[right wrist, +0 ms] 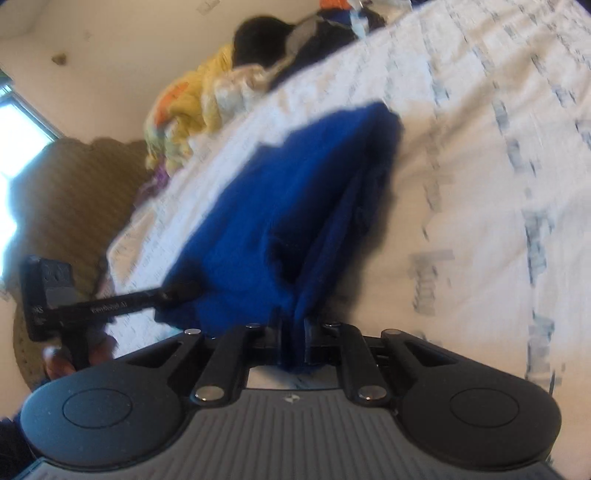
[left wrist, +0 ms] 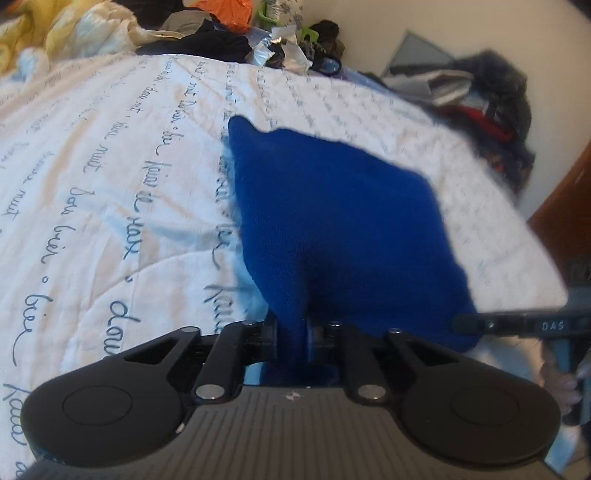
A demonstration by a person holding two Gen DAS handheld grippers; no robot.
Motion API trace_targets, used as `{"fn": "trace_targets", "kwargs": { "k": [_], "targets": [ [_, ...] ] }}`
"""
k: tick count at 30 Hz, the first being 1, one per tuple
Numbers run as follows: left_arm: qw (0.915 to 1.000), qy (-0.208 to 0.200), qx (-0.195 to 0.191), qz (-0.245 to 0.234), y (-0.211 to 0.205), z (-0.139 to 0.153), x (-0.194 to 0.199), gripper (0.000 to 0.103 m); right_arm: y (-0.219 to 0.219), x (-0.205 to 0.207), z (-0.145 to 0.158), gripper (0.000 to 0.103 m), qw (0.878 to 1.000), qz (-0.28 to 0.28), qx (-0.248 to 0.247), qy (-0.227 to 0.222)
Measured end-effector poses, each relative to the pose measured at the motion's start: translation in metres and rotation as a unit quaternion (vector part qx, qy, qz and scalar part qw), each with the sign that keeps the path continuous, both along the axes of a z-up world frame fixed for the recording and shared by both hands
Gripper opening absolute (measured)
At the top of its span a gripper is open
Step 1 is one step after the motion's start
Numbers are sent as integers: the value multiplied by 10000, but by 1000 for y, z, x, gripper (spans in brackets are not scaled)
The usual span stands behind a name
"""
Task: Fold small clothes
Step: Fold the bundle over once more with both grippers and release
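Note:
A small blue garment point(left wrist: 332, 221) hangs over the white bedspread, held at its near edge by both grippers. My left gripper point(left wrist: 291, 332) is shut on one corner of the cloth. My right gripper point(right wrist: 293, 332) is shut on the other corner of the blue garment point(right wrist: 288, 206), which folds into a crease ahead of it. The right gripper's body shows at the right edge of the left wrist view point(left wrist: 535, 326). The left gripper's body shows at the left of the right wrist view point(right wrist: 110, 304). The fingertips are hidden by the cloth.
The white bedspread point(left wrist: 110, 184) with blue handwriting print covers the bed. A pile of mixed clothes point(left wrist: 229, 33) lies along the far edge, with yellow fabric point(right wrist: 192, 107) at one end. More dark clothes point(left wrist: 491, 107) are heaped beside the bed.

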State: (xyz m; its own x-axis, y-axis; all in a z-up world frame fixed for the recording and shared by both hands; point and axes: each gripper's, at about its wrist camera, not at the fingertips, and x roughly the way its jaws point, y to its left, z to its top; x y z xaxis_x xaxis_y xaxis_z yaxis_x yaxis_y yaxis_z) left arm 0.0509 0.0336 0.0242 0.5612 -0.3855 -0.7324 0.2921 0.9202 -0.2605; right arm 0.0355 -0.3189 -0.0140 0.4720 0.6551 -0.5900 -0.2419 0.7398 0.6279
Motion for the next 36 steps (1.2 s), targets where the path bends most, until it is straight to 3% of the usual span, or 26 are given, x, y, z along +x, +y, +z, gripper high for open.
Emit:
{"fn": "trace_targets", "kwargs": {
  "k": [1, 3, 4, 5, 7, 10, 12, 13, 15, 16, 17, 19, 22, 24, 27, 31, 32, 35, 36],
  "targets": [
    [9998, -144, 111, 7, -1, 1, -5, 30, -2, -3, -5, 13, 9999, -26, 90, -145],
    [9983, -511, 272, 66, -2, 13, -17, 43, -12, 0, -2, 23, 9992, -315, 248, 65],
    [9963, -785, 327, 105, -3, 21, -24, 62, -19, 2, 6, 26, 9982, -540, 258, 65],
    [9923, -1177, 360, 109, -6, 31, -32, 78, -26, 1, 18, 27, 9961, -795, 319, -202],
    [9824, -1821, 415, -85, -22, 45, -39, 89, -34, 5, 43, 32, 9889, -1088, 434, -916],
    [9768, -1975, 635, -528, -66, 41, -25, 89, -6, 44, 63, 35, 9895, -772, 270, -1189],
    [9803, -1628, 901, -666, -88, 17, -6, 86, 28, 80, 60, 39, 9917, -385, -17, -1224],
    [9816, -1421, 1050, -720, -95, 2, 3, 87, 42, 97, 52, 42, 9919, -273, -291, -1202],
    [9751, -1701, 1169, -813, -98, -16, 1, 95, 65, 134, 23, 42, 9887, -161, -1229, -847],
    [9749, -1692, 1172, -850, -99, -16, 1, 96, 65, 139, 13, 43, 9828, -102, -1256, -1348],
    [9775, -1623, 1090, -788, -96, -16, 2, 96, 62, 145, 7, 42, 9796, -120, -1365, -1472],
    [9770, -1660, 1083, -784, -95, -18, 1, 97, 52, 158, 6, 43, 9874, -225, -934, -1257],
    [9779, -1641, 1033, -778, -94, -19, 2, 100, 57, 159, 21, 44, 9865, -277, -1234, -1042],
    [9782, -1635, 1018, -772, -94, -19, 1, 100, 65, 144, 38, 46, 9825, -271, -1281, -1322],
    [9780, -1630, 1034, -784, -96, -18, 0, 102, 87, 136, 54, 50, 9822, 223, -932, -1614],
    [9772, -1637, 1094, -788, -98, -19, 2, 102, 136, 185, 20, 50, 9823, 903, -1399, -855],
    [9773, -1640, 1097, -778, -99, -19, 2, 103, 137, 189, 17, 49, 9801, 924, -1339, -1137],
    [9767, -1758, 997, -716, -93, -15, -2, 99, 120, 207, 23, 48, 9922, 654, -862, -615],
    [9756, -1838, 1008, -658, -88, -11, -7, 98, 115, 202, 30, 49, 9925, 471, -966, -589]
  ]
}}
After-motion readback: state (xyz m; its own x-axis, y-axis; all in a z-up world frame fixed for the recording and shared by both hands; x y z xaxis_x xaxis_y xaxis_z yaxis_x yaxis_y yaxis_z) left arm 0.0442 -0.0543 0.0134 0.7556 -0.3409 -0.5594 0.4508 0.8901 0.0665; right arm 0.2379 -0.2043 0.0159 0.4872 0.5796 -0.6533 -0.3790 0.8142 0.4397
